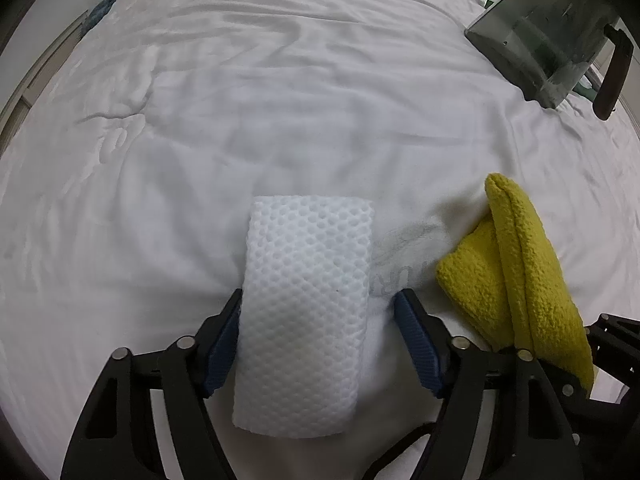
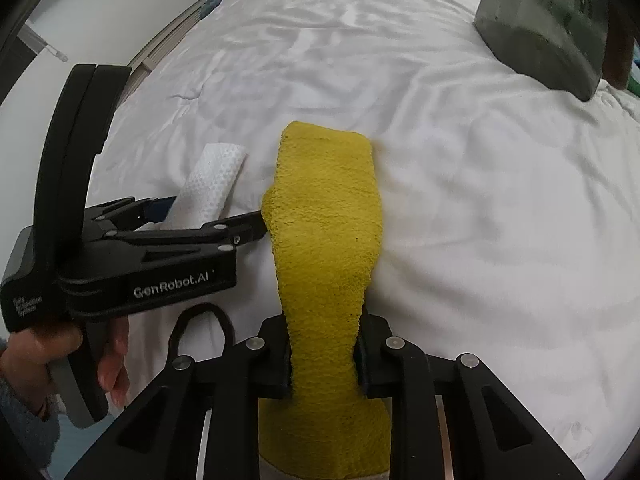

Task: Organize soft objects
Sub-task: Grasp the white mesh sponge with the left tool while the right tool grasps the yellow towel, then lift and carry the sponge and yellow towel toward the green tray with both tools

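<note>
Grasping is the step in hand: yellow cloth [image 2: 326, 216] on the white bedsheet [image 2: 460, 200] is pinched at its near end by the closed right gripper [image 2: 322, 354]. White mesh pad [image 1: 304, 312] lies between the open left gripper [image 1: 318, 340] fingers, touching one. Lifting toward the dark bin [image 2: 548, 24] is probably required next.

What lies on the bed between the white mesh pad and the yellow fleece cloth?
Only bare white bedsheet, with faint grey printing on it, between the white mesh pad and the folded yellow fleece cloth. The left wrist view shows this best.
</note>
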Action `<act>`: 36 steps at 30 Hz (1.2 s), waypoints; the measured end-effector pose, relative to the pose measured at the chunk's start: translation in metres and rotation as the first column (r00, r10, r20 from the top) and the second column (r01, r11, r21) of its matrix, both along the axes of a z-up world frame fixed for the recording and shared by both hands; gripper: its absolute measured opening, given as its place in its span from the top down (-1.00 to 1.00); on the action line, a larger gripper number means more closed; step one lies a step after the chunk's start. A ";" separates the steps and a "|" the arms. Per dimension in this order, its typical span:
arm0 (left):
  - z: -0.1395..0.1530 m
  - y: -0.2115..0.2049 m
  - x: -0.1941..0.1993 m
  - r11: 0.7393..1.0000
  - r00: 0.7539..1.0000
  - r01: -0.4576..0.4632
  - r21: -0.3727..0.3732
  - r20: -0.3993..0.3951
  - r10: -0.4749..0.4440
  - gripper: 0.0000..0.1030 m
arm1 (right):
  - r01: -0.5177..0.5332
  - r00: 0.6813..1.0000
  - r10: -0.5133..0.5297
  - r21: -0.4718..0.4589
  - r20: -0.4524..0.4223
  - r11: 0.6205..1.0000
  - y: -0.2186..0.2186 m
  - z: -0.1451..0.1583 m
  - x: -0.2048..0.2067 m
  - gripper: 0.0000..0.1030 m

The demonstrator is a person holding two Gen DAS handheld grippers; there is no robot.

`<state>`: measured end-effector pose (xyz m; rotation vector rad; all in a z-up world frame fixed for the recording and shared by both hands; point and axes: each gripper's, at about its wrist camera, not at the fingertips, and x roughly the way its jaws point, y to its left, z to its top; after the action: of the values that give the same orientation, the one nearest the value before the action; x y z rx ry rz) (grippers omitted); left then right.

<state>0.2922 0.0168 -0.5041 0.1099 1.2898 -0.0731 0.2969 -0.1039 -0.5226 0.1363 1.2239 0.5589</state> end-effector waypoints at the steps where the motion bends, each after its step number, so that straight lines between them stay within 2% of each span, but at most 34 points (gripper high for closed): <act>1: 0.000 0.000 0.000 1.000 1.000 0.008 -0.012 -0.001 -0.008 -0.15 | 0.002 1.000 -0.002 -0.002 -0.003 1.000 0.002 -0.001 0.000 0.58; 7: 0.004 0.006 0.003 0.999 1.000 -0.010 -0.046 0.005 0.010 0.51 | 0.000 1.000 0.000 -0.011 -0.007 1.000 0.003 0.000 0.002 0.58; 13: 0.008 0.005 0.011 0.999 1.000 -0.009 -0.037 -0.013 0.009 0.79 | -0.006 1.000 0.006 -0.010 -0.007 1.000 -0.001 0.003 0.001 0.58; 18: 0.017 -0.002 0.016 0.999 0.999 -0.035 -0.034 -0.006 0.035 0.84 | -0.010 1.000 0.010 0.023 0.001 1.000 -0.009 0.008 -0.002 0.62; 27: 0.058 0.010 0.009 0.986 0.990 -0.133 -0.104 0.030 0.136 0.84 | -0.029 0.999 0.025 0.129 0.029 0.991 -0.028 0.032 -0.004 0.63; 36: 0.100 0.000 -0.002 0.981 0.981 -0.172 -0.086 0.070 0.178 0.84 | -0.062 0.997 0.052 0.228 0.052 0.972 -0.058 0.069 0.002 0.63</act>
<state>0.2898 0.0169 -0.4038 -0.0686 1.2123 0.0308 0.2986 -0.1623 -0.4534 0.2831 1.1187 0.7499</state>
